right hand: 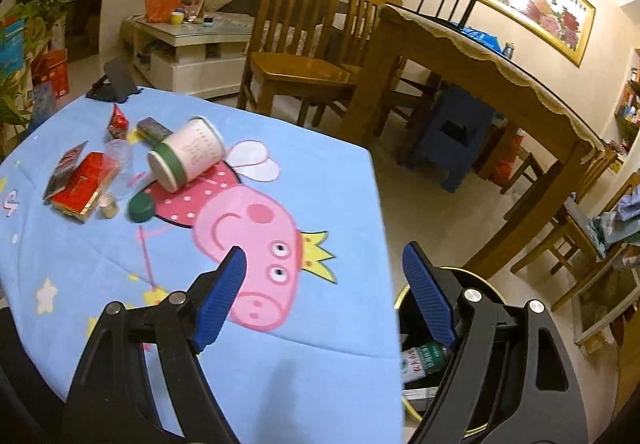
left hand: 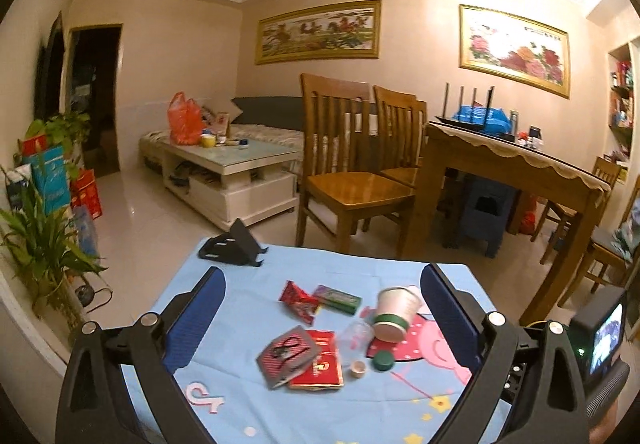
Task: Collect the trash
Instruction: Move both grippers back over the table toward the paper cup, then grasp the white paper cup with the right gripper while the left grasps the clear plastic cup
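Note:
Trash lies on the blue cartoon tablecloth (left hand: 240,396): a tipped white paper cup with a green band (left hand: 394,314) (right hand: 188,159), a clear plastic cup (left hand: 356,338) (right hand: 120,155), a green bottle cap (left hand: 383,360) (right hand: 141,208), a small beige cap (left hand: 357,368), a red packet (left hand: 318,364) (right hand: 80,187), a grey card (left hand: 288,354), a red wrapper (left hand: 298,300) (right hand: 119,121) and a green box (left hand: 338,299) (right hand: 154,128). My left gripper (left hand: 320,276) is open above the pile, empty. My right gripper (right hand: 324,256) is open and empty over the table's right edge, above a black bin (right hand: 424,372) that holds a bottle (right hand: 422,358).
A black phone stand (left hand: 234,246) (right hand: 114,81) sits at the table's far left corner. Wooden chairs (left hand: 348,167) and a wooden dining table (left hand: 512,163) stand beyond. A white coffee table (left hand: 228,171) is at the back left, plants (left hand: 36,236) at the left.

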Motion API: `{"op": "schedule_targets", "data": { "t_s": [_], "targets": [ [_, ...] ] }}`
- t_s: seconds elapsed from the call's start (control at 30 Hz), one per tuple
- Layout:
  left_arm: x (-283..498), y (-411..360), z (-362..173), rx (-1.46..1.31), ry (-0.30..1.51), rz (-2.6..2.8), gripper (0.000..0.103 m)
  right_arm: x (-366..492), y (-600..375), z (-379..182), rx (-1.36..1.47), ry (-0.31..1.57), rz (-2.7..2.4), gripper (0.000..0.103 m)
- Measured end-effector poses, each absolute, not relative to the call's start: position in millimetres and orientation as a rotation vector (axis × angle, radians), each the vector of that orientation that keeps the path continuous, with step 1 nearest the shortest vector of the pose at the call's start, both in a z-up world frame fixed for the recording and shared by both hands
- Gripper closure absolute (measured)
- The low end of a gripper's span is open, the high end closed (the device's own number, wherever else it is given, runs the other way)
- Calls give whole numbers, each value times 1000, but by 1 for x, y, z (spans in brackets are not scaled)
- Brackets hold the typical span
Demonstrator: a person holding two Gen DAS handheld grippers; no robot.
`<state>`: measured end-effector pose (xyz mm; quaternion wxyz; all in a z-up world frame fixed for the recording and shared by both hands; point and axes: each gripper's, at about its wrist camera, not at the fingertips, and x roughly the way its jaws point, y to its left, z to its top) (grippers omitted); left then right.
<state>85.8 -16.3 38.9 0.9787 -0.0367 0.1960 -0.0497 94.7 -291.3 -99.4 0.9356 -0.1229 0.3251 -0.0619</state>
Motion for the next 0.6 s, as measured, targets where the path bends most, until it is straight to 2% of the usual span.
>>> {"op": "schedule_targets", "data": {
  "t_s": [0.53,0.6],
  "targets": [
    [112,27,20,-114,448,-60,8,116,-259,-111,-54,728,15,23],
    [115,29,17,-115,454,-55,8,127,-256,-111,6,751,42,19]
  ]
}}
